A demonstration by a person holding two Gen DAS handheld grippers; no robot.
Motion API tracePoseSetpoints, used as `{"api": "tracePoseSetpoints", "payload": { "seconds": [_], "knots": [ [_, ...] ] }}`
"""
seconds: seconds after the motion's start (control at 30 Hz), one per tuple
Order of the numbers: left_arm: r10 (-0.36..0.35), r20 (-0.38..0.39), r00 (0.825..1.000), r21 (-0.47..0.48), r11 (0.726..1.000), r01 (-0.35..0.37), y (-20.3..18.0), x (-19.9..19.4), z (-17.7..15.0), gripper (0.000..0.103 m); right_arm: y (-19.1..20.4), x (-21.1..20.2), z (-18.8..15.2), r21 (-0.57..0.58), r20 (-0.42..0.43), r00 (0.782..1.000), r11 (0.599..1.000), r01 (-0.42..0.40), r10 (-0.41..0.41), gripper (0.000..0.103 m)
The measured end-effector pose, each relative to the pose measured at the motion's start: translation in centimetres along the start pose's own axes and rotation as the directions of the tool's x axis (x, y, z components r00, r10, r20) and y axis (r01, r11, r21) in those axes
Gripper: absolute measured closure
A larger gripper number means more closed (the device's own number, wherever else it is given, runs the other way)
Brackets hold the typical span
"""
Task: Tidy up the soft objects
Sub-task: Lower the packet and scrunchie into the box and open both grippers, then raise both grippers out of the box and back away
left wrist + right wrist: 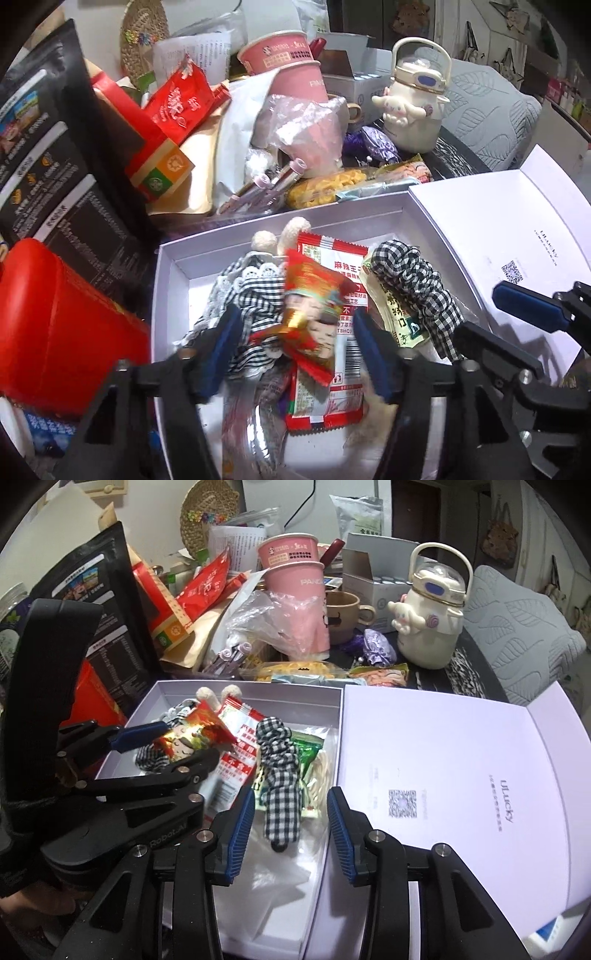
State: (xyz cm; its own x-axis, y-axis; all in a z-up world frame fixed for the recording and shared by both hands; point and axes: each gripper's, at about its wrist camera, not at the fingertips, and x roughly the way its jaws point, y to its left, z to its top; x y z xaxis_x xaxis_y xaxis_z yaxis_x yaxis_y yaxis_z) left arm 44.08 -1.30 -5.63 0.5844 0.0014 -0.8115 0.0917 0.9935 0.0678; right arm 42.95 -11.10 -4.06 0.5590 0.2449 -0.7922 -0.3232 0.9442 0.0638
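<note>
Left tool [295, 347] straddles red snack packet [314, 317], unclamped.

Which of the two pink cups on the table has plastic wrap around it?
The lower pink cup, wrapped in the clear plastic bag; the upper pink cup nested in it is bare.

Snack packets [236, 760] lie in the box [325, 753], lid [461, 760] right.

A home, likely a living room: a cluttered table [476, 653] holds a cartoon kettle [432, 613] at one o'clock, pink paper cups [295, 576] at twelve, a grey quilted cushion [524, 627] at two.
</note>
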Motion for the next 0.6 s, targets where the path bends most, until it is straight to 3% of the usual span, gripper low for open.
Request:
{"api": "tracePoseSetpoints", "payload": {
  "seconds": [0.3,0.6],
  "knots": [
    [-0.007,0.074,0.997,-0.010,1.000,0.008,0.2,-4.0,0.2,0.033,0.7,-3.5,0.2,-0.002,0.063,0.998,1.000,0.003,-0.003,0.062],
    [-0.012,0.193,0.981,-0.016,1.000,0.015,0.3,-10.3,0.6,0.033,1.5,-8.3,0.7,-0.008,0.178,0.984,1.000,-0.006,0.008,0.060]
  ]
}}
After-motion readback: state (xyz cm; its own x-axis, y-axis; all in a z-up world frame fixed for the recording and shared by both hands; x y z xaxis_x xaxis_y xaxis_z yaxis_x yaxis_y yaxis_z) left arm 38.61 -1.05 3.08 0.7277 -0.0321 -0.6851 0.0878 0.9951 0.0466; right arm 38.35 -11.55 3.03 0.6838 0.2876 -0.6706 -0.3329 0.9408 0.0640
